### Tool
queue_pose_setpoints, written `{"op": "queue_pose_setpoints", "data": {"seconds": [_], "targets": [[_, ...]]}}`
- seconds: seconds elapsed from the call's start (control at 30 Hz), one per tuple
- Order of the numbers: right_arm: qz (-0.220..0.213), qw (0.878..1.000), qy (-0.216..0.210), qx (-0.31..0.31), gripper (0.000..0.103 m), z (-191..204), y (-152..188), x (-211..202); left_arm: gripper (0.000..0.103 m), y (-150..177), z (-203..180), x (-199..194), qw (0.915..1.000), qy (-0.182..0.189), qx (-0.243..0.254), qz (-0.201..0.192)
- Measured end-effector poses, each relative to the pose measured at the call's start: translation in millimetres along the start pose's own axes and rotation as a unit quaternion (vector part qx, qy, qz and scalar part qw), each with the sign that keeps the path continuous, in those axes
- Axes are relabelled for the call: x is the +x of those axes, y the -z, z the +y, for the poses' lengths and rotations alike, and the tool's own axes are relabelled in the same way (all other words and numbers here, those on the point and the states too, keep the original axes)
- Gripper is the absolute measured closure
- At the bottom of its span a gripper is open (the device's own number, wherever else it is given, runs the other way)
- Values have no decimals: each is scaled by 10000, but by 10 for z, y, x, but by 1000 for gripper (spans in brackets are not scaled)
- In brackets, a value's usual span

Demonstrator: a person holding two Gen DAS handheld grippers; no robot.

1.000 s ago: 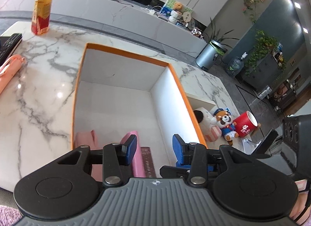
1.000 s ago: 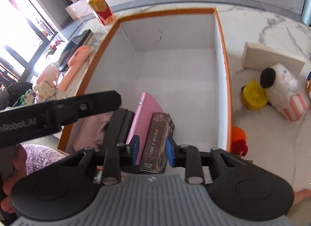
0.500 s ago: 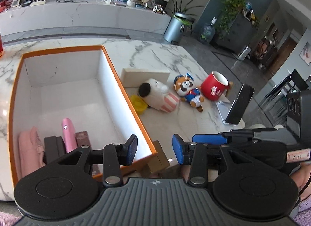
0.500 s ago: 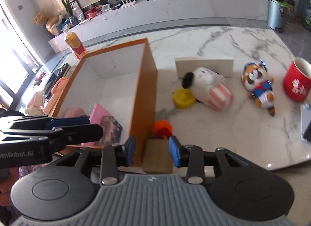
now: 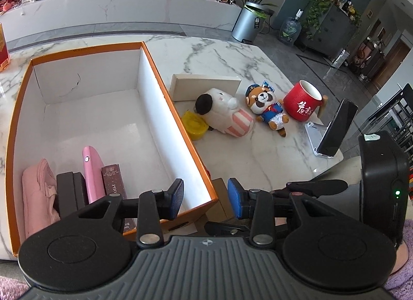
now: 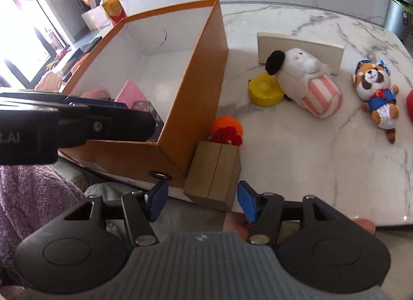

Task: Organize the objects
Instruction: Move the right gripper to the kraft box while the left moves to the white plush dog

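Observation:
An orange box (image 5: pixel 155 67) with white inside walls stands on the marble table; it also shows in the right wrist view (image 6: pixel 206 72). At its near end stand a pink pouch (image 5: pixel 38 194), a black case (image 5: pixel 69 191), a pink device (image 5: pixel 91 171) and a brown carton (image 5: pixel 113 178). My left gripper (image 5: pixel 205 202) is open and empty above the box's near right corner. My right gripper (image 6: pixel 202 202) is open and empty, just in front of a small cardboard box (image 6: pixel 214 171) beside the orange box. An orange crochet toy (image 6: pixel 227 129) lies behind it.
On the table right of the box lie a yellow dish (image 5: pixel 195 124), a white plush with striped bottom (image 5: pixel 224 114), a raccoon plush (image 5: pixel 267 103), a red mug (image 5: pixel 302 101), a cream flat box (image 5: pixel 206 85) and a phone on a stand (image 5: pixel 335 129).
Both grippers have pulled back out of the orange box and swung right toward the table's near edge. The right gripper's jaws have opened wider and now face the small cardboard box.

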State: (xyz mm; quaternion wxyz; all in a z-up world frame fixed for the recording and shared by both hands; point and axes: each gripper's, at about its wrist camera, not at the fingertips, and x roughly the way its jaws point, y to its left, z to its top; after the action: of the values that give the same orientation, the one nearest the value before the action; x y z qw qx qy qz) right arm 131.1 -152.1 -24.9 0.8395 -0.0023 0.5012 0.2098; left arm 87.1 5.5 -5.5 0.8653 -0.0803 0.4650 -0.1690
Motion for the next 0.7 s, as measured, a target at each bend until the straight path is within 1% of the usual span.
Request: {"op": "queue_pose_setpoints", "data": {"seconds": [0.1,0.13,0.17,0.23,0.43,0.6,0.7], "targets": [[138,9998,91,-79,43,-8,-34,104,59,-18,33,28,10000,15,-20,19],[201,9997,112,-68,48,-20,-39,135,59,-18,32,27,10000,15,-16,14],[239,9997,33,-20,54,-45,-42,149,59,-24,40,32,10000,21,-16,14],[281,9996,36,-20,55,-83,-48,140,59,-41,44,49,10000,32,-4,13],[352,9972,655,-124,55,-303,-55,26,60,-157,-86,114,9997,234,100,-72],[348,9926,1158,55,55,-696,-85,-90,60,-336,-296,260,9992,358,175,-63],[334,9894,1404,177,55,-943,-114,-139,60,-437,-458,382,9990,321,294,-91]]}}
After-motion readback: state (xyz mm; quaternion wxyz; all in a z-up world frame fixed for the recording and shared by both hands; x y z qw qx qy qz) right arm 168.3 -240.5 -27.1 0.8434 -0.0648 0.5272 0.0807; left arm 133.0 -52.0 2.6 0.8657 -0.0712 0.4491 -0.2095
